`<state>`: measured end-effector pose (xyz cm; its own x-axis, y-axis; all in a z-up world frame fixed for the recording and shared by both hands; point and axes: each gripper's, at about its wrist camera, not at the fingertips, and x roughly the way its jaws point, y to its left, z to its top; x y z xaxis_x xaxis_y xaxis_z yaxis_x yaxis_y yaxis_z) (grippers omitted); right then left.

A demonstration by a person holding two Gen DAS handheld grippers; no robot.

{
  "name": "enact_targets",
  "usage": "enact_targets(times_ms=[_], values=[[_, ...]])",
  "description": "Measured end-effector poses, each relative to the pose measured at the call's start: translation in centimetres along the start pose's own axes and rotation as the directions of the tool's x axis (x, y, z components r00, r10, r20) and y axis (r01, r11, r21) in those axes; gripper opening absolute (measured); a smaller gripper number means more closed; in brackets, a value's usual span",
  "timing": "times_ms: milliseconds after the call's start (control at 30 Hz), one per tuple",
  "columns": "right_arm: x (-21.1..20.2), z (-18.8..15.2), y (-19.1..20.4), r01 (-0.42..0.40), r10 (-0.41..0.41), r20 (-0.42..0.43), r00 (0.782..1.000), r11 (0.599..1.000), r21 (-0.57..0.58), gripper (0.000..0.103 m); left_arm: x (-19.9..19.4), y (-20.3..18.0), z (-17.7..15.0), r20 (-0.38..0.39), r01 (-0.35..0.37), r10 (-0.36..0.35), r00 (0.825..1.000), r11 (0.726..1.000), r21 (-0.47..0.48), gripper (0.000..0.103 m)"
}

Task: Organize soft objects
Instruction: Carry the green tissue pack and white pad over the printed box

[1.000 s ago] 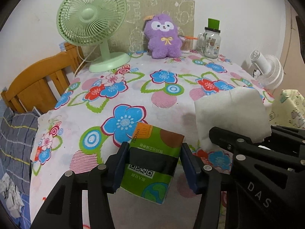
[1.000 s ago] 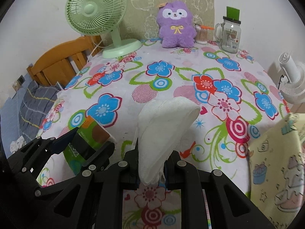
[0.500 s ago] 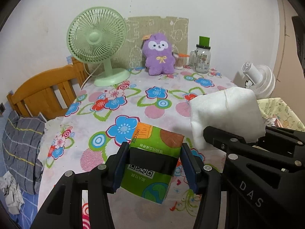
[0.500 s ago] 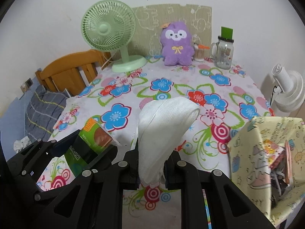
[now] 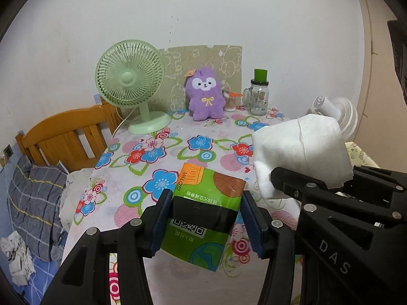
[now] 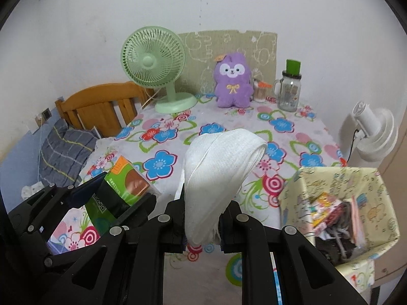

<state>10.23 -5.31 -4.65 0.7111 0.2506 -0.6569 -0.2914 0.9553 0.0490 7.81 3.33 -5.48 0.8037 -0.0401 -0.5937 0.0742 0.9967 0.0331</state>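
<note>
Lifted higher above the floral table [image 5: 178, 147] than a second earlier. Left gripper [image 5: 204, 219] clamped half-wide on green tissue pack [image 5: 203, 218], long axis upright, tilted; right gripper [image 6: 201, 225] pinched nearly closed on folded white cloth [image 6: 218, 167], standing upward.

Fan [image 6: 155, 68] left of plush [image 6: 232, 81]; jar [image 6: 290, 89] right, on table [image 6: 300, 127].

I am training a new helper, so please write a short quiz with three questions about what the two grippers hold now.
1. True or false: the left gripper holds a white cloth.
2. What does the right gripper clamp? A) purple plush B) folded white cloth C) jar
3. Fill in: the purple plush toy stands beside the green ____.

Key: 1 false, it holds the green tissue pack; 2 B, the white cloth; 3 fan.
</note>
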Motion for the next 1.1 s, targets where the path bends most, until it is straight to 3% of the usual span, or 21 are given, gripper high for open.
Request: enact_targets(times_ms=[500, 1100], values=[[-4.8, -0.2, -3.3, 0.026, -0.025, 0.062, 0.998, 1.000, -0.005, 0.019, -3.0, -4.1, 1.0, 0.050, 0.024, -0.025, 0.998, 0.999, 0.033, 0.056], [-5.8, -0.5, -9.9, 0.095, -0.099, 0.077, 0.992, 0.994, 0.055, 0.019, -1.4, -10.4, 2.4, 0.037, 0.082, -0.085, 0.996, 0.995, 0.062, 0.056]])
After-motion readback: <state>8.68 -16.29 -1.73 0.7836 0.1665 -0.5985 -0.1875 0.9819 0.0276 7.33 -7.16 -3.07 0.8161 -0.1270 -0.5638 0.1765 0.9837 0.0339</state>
